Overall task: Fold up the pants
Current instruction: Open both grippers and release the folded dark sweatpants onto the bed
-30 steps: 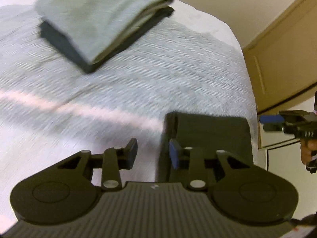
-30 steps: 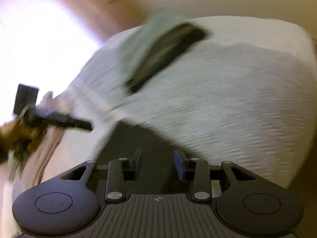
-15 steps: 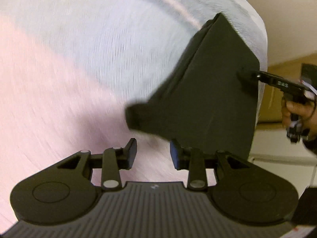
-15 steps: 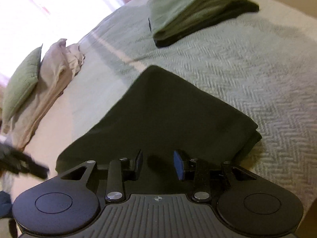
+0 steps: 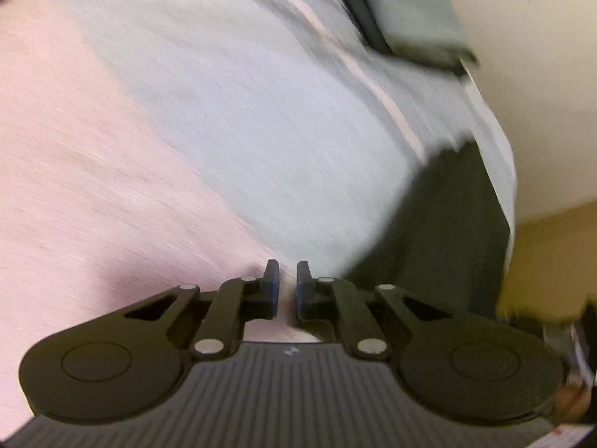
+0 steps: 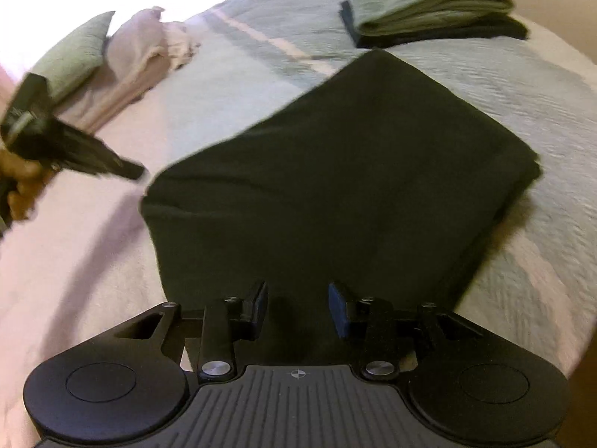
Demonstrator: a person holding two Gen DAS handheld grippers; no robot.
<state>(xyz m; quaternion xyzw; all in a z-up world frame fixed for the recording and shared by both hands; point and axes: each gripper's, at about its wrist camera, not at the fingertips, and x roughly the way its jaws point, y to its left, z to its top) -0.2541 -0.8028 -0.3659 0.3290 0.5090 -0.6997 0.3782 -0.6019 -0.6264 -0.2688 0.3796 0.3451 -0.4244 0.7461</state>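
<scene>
Most of the folding looks done to me: the dark pants (image 6: 335,171) lie in a flat, squared-off packet on the bed (image 6: 522,86), nothing dangling. Maybe just stacking left. Left gripper (image 5: 287,287) sits over bare bedspread with its jaws nearly together, nothing between them. Right gripper (image 6: 298,308) hangs over the pants' near edge, jaws partway apart, not pinching cloth. Further back: a green pillow (image 6: 74,52), a pinkish garment (image 6: 138,59), a folded stack (image 6: 429,11), cream wall (image 5: 541,93).

Pale herringbone bedspread (image 6: 541,86), cream wall (image 5: 541,74), bright sunlight at the bedhead.
</scene>
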